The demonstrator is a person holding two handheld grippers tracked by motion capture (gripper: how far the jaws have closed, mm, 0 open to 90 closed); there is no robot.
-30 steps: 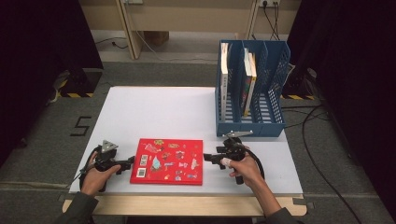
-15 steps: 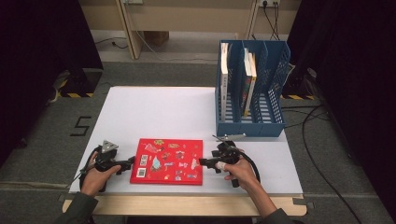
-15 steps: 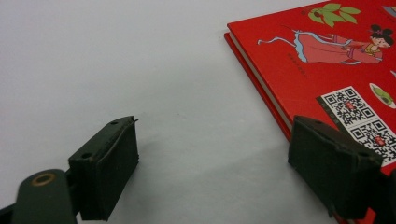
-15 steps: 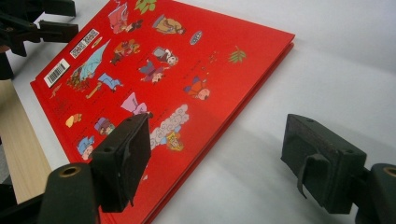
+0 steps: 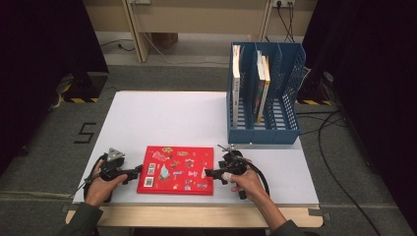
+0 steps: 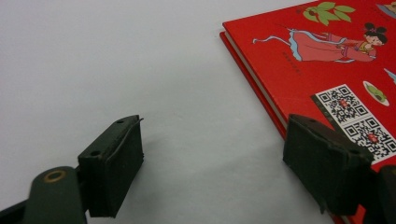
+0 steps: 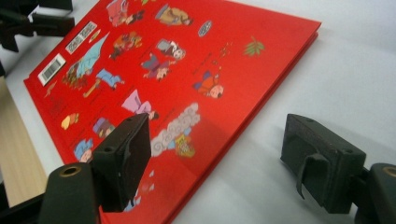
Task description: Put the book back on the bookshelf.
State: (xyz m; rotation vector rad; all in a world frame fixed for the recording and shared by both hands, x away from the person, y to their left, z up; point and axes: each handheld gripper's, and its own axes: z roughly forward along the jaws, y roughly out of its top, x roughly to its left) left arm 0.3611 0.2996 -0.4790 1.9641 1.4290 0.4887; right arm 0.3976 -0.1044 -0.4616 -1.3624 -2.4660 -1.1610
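Currently, book: flat red hardcover picture book with small cartoon figures and QR codes, lying cover-up near the front edge of the white table, at its middle.
Rack: blue plastic slotted file rack, far right of the table, well apart from the book; three upright books already stowed, a white-spined one in the left slot, two more in the middle slot; right slot seemingly free.
Left gripper: left gripper just beside the book's left edge, low over the table; jaws wide but just been closing a little; one pad over the book's near-left corner, the other over bare table; no grip made.
Right gripper: right gripper at the book's right edge, jaws spread wide and straddling that edge, one pad above the cover, the other beside it; nothing clamped.
Done: apparently three books filed.
Left: probably gripping the red book, lifting, standing upright, sliding into a slot.
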